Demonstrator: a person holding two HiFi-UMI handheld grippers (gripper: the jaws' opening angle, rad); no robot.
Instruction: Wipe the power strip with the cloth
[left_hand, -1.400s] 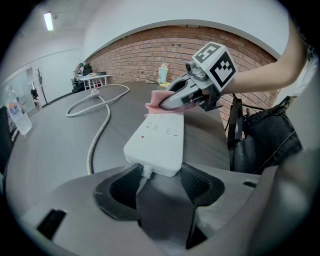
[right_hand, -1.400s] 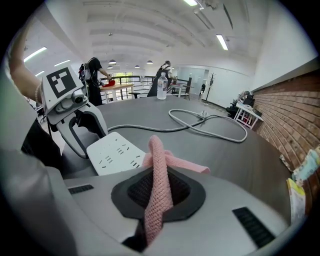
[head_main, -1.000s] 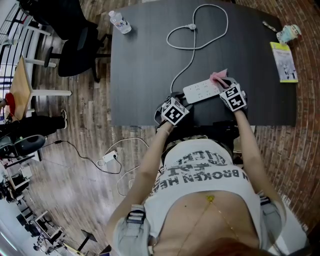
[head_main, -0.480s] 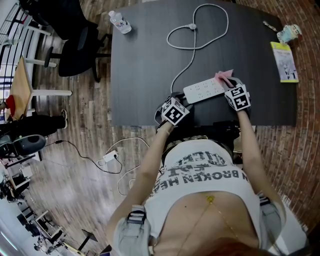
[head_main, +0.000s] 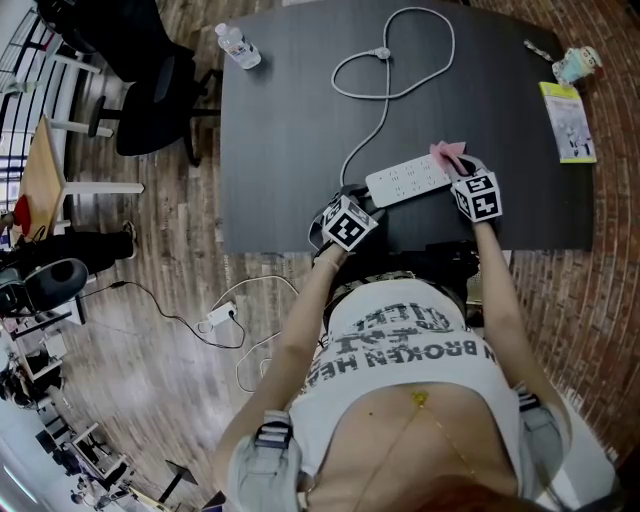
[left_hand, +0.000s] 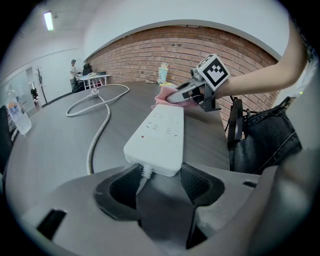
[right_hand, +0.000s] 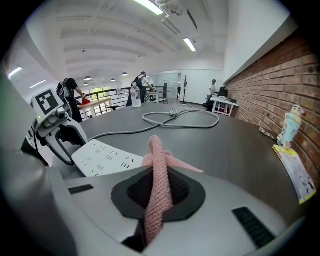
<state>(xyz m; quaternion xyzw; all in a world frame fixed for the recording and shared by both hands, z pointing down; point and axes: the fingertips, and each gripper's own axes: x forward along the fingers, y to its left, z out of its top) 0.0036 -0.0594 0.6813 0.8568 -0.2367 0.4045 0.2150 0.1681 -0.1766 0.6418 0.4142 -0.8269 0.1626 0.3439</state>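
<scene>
Two hand-held grippers at work on a dark grey rectangular table (head_main: 290, 110).

Item one: white plastic power strip (head_main: 407, 181). It lies slantwise close to the table's near edge, right of its middle. Its white cable (head_main: 372, 128) loops off toward the far edge.

Item two: pink knitted cloth (head_main: 446, 153). It is bunched at the strip's end farthest from the cable, on the side toward the right edge. Whether it touches the strip or lies just beside it cannot be told.

Left gripper (left_hand: 157, 180): jaws set wide and pressed on the strip's cable end, which fills the gap between them.

Right gripper (right_hand: 159, 175): jaws together, pinching the cloth. The loose part of the cloth spills forward onto the tabletop.

Also present:
- clear plastic water bottle (head_main: 237, 45), at the far left corner
- yellow printed booklet (head_main: 568, 122), by the right edge
- small pale-blue figurine (head_main: 577, 66), nearer the far right corner
</scene>
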